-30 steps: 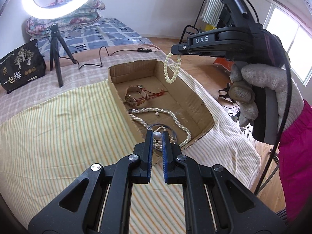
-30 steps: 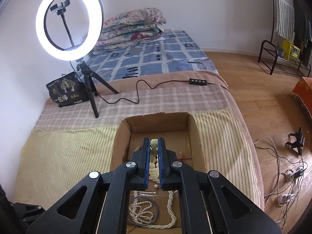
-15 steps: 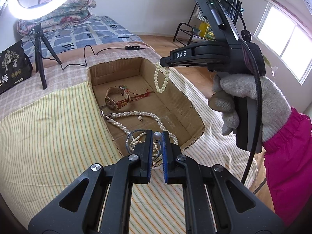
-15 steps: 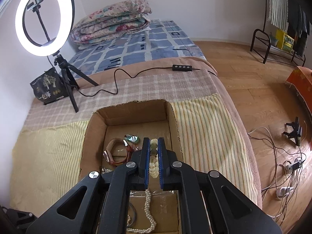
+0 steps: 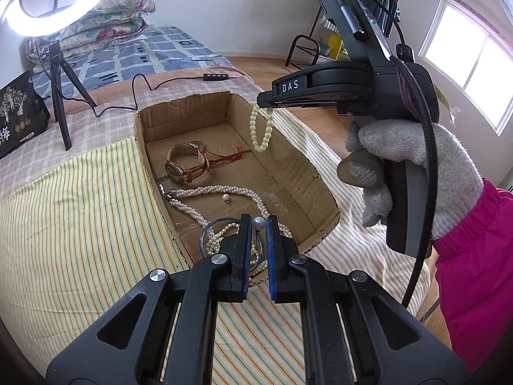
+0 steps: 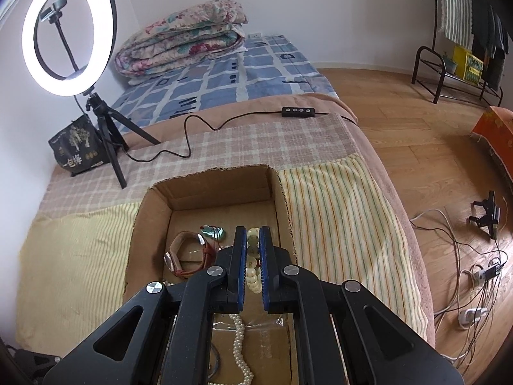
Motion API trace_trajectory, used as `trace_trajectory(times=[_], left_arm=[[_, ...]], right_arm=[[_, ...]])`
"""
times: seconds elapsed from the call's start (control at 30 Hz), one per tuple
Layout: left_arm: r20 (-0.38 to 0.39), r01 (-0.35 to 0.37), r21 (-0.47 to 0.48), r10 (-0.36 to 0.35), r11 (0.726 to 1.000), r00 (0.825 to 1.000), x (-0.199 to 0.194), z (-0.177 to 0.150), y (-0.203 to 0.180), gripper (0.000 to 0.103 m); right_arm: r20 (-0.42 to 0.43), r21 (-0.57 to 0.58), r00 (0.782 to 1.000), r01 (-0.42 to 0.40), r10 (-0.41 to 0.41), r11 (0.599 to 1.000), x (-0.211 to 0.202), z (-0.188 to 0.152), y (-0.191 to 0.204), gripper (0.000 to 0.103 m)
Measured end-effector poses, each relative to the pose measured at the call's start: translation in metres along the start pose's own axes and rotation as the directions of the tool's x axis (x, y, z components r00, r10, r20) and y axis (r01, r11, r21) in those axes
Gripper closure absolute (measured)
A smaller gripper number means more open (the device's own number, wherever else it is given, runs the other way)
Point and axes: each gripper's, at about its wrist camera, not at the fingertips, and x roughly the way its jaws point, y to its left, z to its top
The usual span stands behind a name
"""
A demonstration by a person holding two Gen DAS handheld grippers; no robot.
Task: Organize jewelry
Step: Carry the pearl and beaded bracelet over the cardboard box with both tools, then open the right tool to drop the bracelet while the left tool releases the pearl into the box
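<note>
Striped cloth covers the bed (image 5: 80,224) where our cardboard box (image 5: 290,147) sits open. Our left gripper (image 5: 258,224) has its jaws closed on a single pearl (image 5: 258,223) over the box's near end, above the pearl necklace (image 5: 205,192). Our right gripper (image 6: 253,240) has its jaws clamped on a bead bracelet (image 5: 261,128), which hangs over the box's far right side. A watch (image 5: 187,166) lies on the box floor.

cream bead bracelet (image 5: 261,130) dangling over box (image 5: 323,189)
</note>
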Motion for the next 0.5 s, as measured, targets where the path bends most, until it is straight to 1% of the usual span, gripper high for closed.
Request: trace_trajectory(times=[0.07,0.3,0.33,0.37,0.4,0.43,0.5], left_arm=[[0.003,-0.007,0.000,0.007,1.000,1.000,0.000,0.000,0.000,0.096],[0.014,-0.024,0.013,0.024,1.000,1.000,-0.003,0.001,0.000,0.096],[0.014,-0.029,0.013,0.029,1.000,0.999,-0.003,0.001,0.000,0.096],[0.010,-0.034,0.011,0.034,0.999,0.999,-0.002,0.001,0.000,0.096],[0.007,-0.034,0.009,0.034,0.999,0.999,-0.002,0.001,0.001,0.089],[0.008,-0.037,0.007,0.037,0.999,0.999,-0.003,0.001,0.002,0.080],[0.016,-0.043,0.004,0.043,0.999,0.999,-0.004,0.001,0.003,0.072]], right_arm=[[-0.005,-0.003,1.000,-0.012,0.012,1.000,0.001,0.000,0.002,0.097],[-0.005,-0.021,1.000,-0.010,0.010,1.000,0.000,0.000,0.008,0.096],[-0.006,-0.025,1.000,-0.009,0.009,1.000,0.000,0.000,0.009,0.094],[-0.007,-0.029,1.000,-0.008,0.008,1.000,0.000,0.000,0.010,0.092],[-0.006,-0.034,1.000,-0.008,0.008,0.999,0.000,0.000,0.011,0.084],[-0.005,-0.038,1.000,-0.009,0.009,0.999,0.000,0.000,0.012,0.073],[0.001,-0.045,1.000,-0.004,0.004,0.999,-0.002,0.001,0.014,0.061]])
